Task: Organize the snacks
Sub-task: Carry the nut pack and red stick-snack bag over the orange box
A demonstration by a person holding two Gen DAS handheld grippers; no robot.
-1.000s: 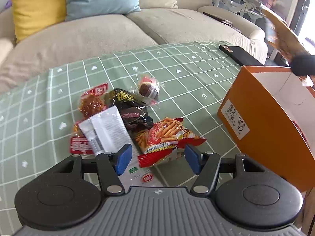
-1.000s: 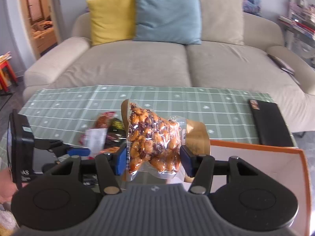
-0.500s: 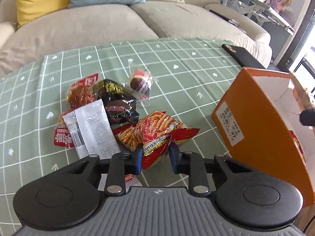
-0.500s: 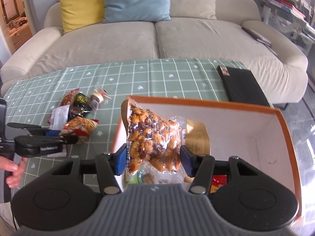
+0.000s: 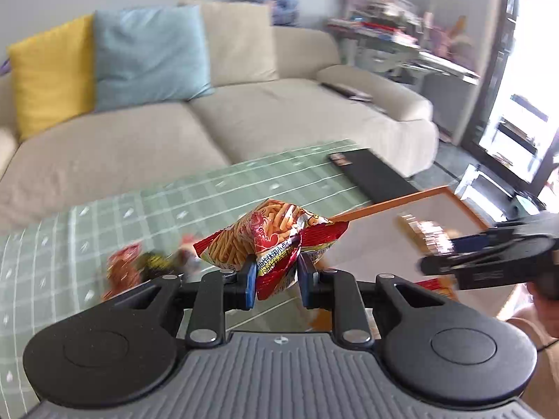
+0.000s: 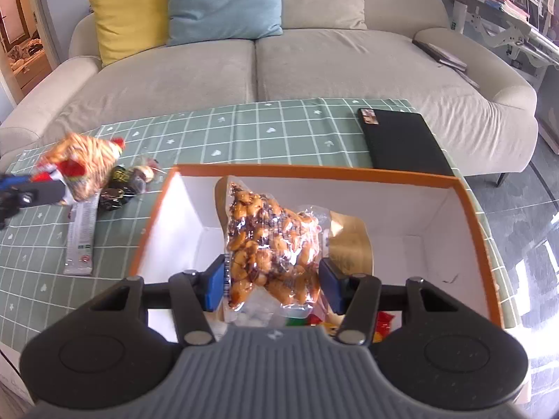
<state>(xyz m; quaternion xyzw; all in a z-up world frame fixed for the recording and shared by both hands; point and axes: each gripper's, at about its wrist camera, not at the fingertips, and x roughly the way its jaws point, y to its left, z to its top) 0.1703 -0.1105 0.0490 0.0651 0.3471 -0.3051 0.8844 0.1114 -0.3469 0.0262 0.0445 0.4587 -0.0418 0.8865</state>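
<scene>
My left gripper is shut on a red and orange bag of snack sticks and holds it in the air above the green checked table, left of the orange box. The bag also shows at the left of the right wrist view. My right gripper is shut on a clear bag of glazed nuts and holds it over the open orange box, whose inside is white. Several small snack packs and a white sachet lie on the table left of the box.
A black flat case lies on the table behind the box. Red and green packets lie in the box's near end. A beige sofa with cushions stands behind the table. The table's right edge runs close beside the box.
My left gripper shut on the snack-stick bag and lifted it off the table toward the box. My right gripper carried the nut bag farther over the box's opening.
</scene>
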